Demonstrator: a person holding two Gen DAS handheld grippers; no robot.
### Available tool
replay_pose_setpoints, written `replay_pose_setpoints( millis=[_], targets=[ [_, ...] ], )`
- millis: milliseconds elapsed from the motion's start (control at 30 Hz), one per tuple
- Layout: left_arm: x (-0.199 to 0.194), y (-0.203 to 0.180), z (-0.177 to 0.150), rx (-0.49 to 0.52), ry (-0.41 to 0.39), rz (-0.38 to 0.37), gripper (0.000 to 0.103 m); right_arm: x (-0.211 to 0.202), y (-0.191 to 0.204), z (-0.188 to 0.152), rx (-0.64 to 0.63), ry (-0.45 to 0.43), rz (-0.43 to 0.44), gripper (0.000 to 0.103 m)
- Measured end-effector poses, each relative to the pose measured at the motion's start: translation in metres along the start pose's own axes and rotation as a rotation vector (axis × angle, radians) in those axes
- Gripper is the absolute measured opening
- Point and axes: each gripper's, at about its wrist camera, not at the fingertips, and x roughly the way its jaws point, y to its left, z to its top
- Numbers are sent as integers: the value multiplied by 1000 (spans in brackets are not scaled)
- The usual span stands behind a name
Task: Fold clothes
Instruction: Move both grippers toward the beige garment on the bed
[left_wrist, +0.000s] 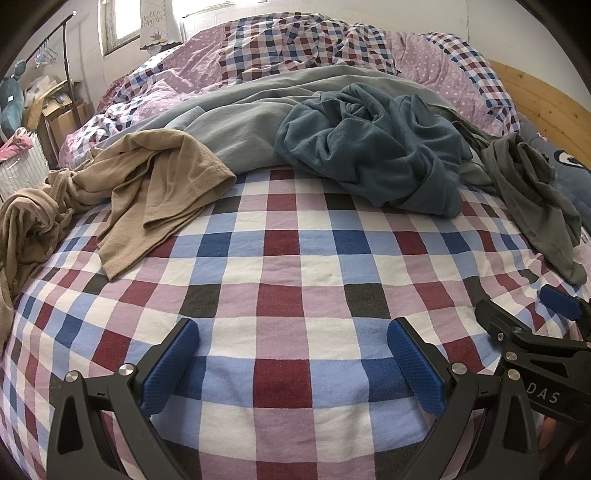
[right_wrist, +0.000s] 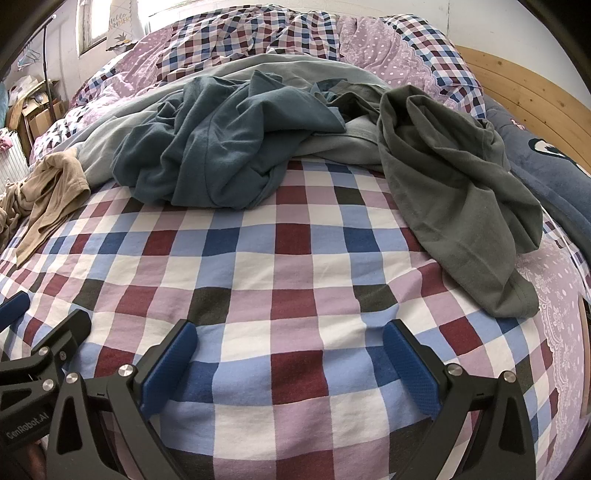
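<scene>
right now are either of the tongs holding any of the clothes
Nothing is held. The left tongs and right tongs are both open above the bare checked sheet, short of the clothes.

A crumpled teal fleece garment (left_wrist: 369, 147) lies mid-bed on the checked cotton bedsheet (left_wrist: 280, 258), partly on a pale grey-green spread garment (left_wrist: 240, 129) behind it. A tan knit garment (left_wrist: 155, 184) lies to its left, trailing toward the bed's left edge. A dark grey cotton garment (right_wrist: 454, 184) lies to its right. Behind all, a bunched checked and dotted quilt (left_wrist: 295, 40). A wooden headboard (right_wrist: 535, 85) runs along the right.
</scene>
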Motion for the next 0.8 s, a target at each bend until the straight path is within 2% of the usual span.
replay_pose_setpoints(
  millis=[800],
  targets=[
    [2, 1, 0, 4, 2, -1, 103, 6, 1, -1, 6, 2, 8, 103]
  ],
)
